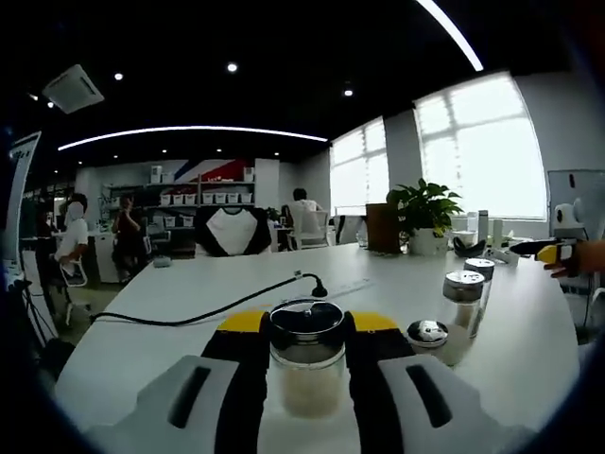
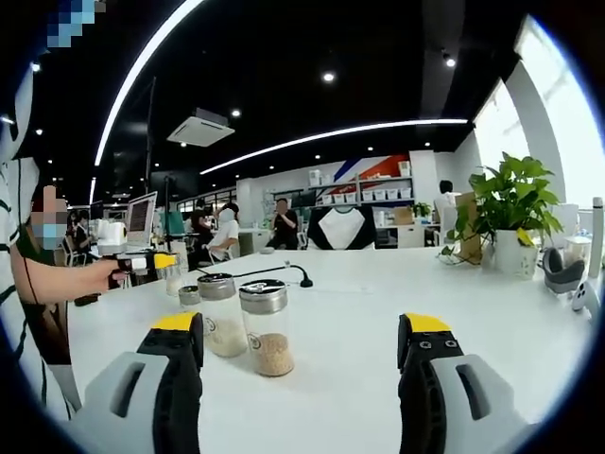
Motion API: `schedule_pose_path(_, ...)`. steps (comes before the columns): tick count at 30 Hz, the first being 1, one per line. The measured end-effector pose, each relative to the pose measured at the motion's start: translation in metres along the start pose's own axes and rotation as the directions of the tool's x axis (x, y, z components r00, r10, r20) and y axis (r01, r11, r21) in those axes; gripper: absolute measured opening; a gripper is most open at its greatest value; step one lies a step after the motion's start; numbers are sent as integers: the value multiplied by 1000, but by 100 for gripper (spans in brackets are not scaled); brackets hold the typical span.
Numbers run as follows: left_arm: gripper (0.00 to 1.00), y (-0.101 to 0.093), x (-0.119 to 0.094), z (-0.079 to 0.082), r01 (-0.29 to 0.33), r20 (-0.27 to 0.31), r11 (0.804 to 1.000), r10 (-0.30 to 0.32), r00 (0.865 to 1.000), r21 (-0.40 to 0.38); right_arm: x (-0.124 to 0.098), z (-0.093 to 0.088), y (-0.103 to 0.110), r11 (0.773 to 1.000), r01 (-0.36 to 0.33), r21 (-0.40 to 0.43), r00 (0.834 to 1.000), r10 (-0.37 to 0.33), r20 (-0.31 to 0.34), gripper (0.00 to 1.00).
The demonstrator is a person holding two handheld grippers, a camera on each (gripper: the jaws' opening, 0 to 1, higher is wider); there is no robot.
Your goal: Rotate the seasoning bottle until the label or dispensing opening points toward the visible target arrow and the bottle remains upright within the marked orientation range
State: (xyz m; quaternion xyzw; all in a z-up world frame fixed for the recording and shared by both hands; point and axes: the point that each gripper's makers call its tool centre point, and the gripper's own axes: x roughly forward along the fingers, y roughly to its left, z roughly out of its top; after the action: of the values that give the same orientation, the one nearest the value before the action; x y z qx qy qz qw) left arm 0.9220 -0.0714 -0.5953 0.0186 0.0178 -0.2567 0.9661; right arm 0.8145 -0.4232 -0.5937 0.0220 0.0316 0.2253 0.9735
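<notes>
A glass seasoning bottle (image 1: 305, 369) with a metal lid and pale grains stands upright on the white table (image 1: 189, 350). My left gripper (image 1: 307, 323) is shut on it, one yellow-tipped jaw pressing each side. In the right gripper view that left gripper (image 2: 151, 262) comes in from the left, held by a hand. My right gripper (image 2: 301, 326) is open above the table with nothing between its jaws. Two more lidded bottles (image 2: 265, 326) (image 2: 222, 317) stand just left of its centre. In the left gripper view the right gripper (image 1: 541, 251) hovers at the far right.
Other shakers (image 1: 463, 298) and a low jar (image 1: 427, 333) stand to the right of the held bottle. A black cable (image 1: 217, 312) crosses the table. A potted plant (image 1: 425, 213) and small items sit by the windows. People sit at the far end.
</notes>
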Motion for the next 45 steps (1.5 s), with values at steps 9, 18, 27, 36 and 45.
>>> schedule_pose_path(9,32,-21,-13,-7,17,3,998,-16,1000,-55,1,3,4,1000,-17,6,1000,17,13,86)
schedule_pose_path(18,32,-30,-11,-13,27,-1,997,-27,1000,-68,-5,-3,6,1000,-18,13,1000,17,3,85)
schedule_pose_path(27,32,-36,-4,-29,26,-29,998,-28,999,-64,-3,-6,10,999,-31,12,1000,31,0,84)
schedule_pose_path(36,32,-42,1,-39,26,-44,999,-27,999,-39,-5,-7,7,1000,-22,15,1000,22,2,84)
schedule_pose_path(45,32,-40,-6,-44,9,-32,1000,-10,999,-28,-6,-9,6,1000,-16,13,1000,16,-1,84)
